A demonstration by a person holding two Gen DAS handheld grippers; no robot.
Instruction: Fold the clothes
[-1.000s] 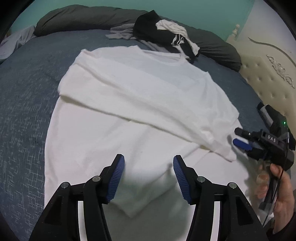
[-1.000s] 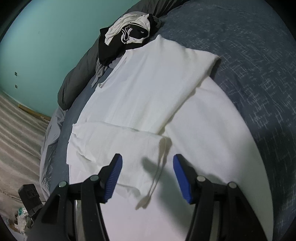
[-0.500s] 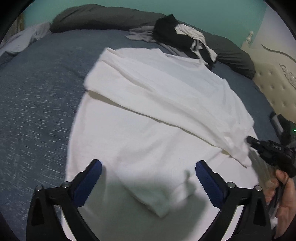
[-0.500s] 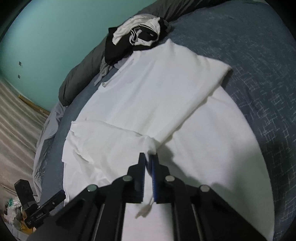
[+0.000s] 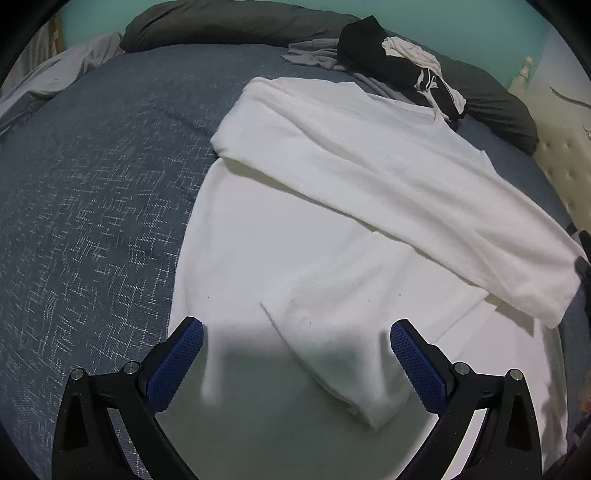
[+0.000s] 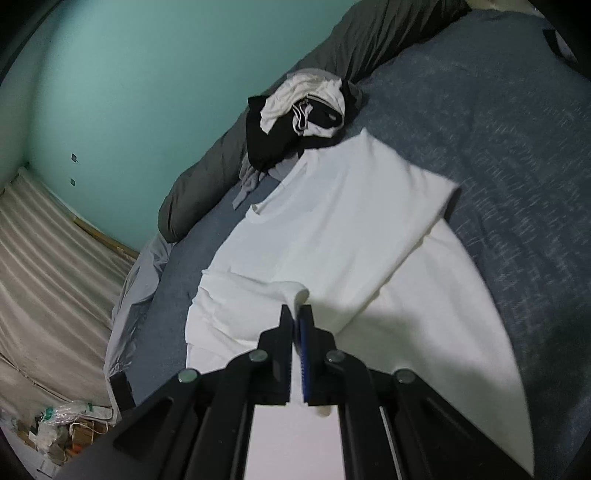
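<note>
A white long-sleeved shirt (image 5: 295,236) lies flat on the blue bedspread (image 5: 92,184), one sleeve (image 5: 406,184) folded diagonally across its body. My left gripper (image 5: 295,343) hovers wide open over the shirt's lower part, above a folded cuff end (image 5: 332,354), with nothing between its blue pads (image 5: 177,358). In the right wrist view the shirt (image 6: 351,221) fills the middle, and my right gripper (image 6: 297,317) is shut on a pinched fold of the sleeve (image 6: 295,291), which rises slightly off the shirt.
A heap of black, white and grey clothes (image 5: 399,70) sits beyond the shirt's collar against dark grey pillows (image 5: 229,26). A padded cream headboard (image 5: 565,158) stands at the right. Floor clutter (image 6: 62,432) and a teal wall (image 6: 147,74) lie past the bed's left edge.
My left gripper opened wide and shifted left along the shirt. My right gripper went from open to shut on the sleeve and has lifted it a little.
</note>
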